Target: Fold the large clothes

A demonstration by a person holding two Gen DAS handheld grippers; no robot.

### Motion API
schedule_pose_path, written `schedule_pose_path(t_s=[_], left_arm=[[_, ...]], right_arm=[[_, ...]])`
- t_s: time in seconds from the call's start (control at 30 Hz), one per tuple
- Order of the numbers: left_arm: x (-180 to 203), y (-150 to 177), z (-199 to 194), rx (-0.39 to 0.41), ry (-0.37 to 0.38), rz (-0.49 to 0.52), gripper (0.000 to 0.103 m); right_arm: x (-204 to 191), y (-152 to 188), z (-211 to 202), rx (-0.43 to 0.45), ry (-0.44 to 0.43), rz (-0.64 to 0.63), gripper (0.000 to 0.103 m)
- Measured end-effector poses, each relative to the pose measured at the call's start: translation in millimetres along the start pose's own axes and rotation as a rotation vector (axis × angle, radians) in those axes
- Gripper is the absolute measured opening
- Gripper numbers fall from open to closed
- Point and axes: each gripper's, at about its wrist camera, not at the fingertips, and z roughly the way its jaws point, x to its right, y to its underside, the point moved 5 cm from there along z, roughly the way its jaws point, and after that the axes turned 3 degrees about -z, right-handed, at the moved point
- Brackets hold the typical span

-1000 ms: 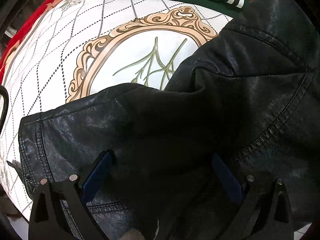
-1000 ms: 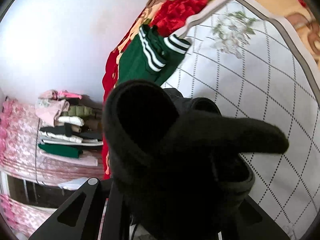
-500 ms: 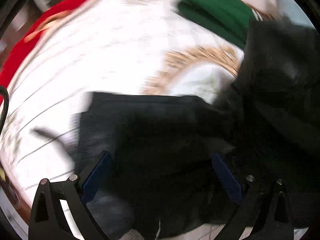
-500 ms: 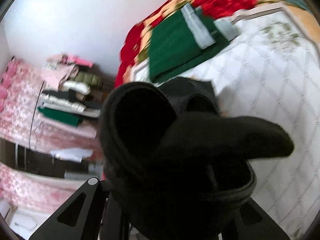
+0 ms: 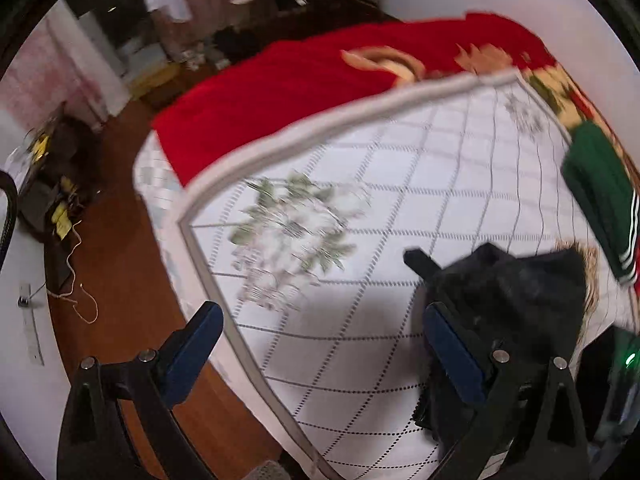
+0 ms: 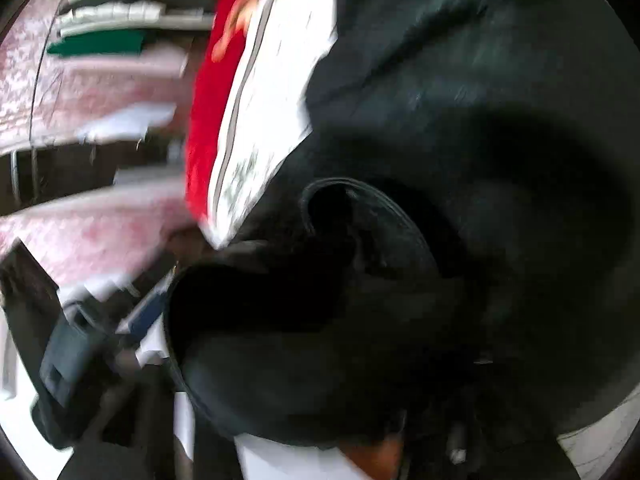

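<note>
Jacket (image 5: 516, 300): black, heaped on bed (image 5: 400, 208).
Left gripper (image 5: 320, 344): fingers apart, empty.
Right gripper: fingers opening; hidden under jacket, grip unclear.

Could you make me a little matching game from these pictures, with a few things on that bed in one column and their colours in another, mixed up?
Things:
1. jacket
2. blanket
3. folded top with white stripes
4. quilted cover with a diamond pattern

Colours:
A. green
B. white
C. black
D. red

Pairs: 1-C, 2-D, 3-A, 4-B
</note>
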Motion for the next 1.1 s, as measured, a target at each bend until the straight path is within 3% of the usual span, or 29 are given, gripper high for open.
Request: schedule_pose_path(t_s=[0.03,0.07,0.1,0.2,0.3,0.33,0.37,0.43,0.53,0.73,1.1], left_arm=[[0,-2,-7,0.010,0.011,-0.008,0.103],[2,-8,-13,0.021,0.022,-0.009,0.103],[4,-9,-19,0.028,0.032,-0.005,0.103],[27,-14,-27,0.036,0.086,0.030,0.103],[57,-9,-26,0.052,0.109,0.109,0.103],[70,-5,-21,0.050,0.111,0.137,0.103],[81,-1,-14,0.049,0.113,0.164,0.103],[106,10,10,0.031,0.091,0.231,0.103],[135,27,46,-0.004,0.038,0.347,0.103],[147,40,77,-0.060,0.033,0.403,0.103],[140,39,87,-0.089,0.026,0.392,0.103]], right_arm=[[-8,6,-3,-0.001,0.001,-0.041,0.065],[-15,9,-8,-0.011,-0.023,-0.071,0.081],[-22,15,-16,-0.027,-0.058,-0.093,0.088],[-23,23,-56,-0.021,-0.078,-0.105,0.090],[1,12,-115,0.112,0.012,-0.056,0.090],[13,3,-132,0.158,0.078,-0.046,0.081],[23,-7,-141,0.175,0.134,-0.036,0.059],[54,-30,-142,0.169,0.242,0.014,0.036],[93,-56,-115,0.120,0.338,0.059,0.025],[97,-61,-89,0.072,0.396,0.046,0.025],[103,-75,-81,0.046,0.380,0.098,0.025]])
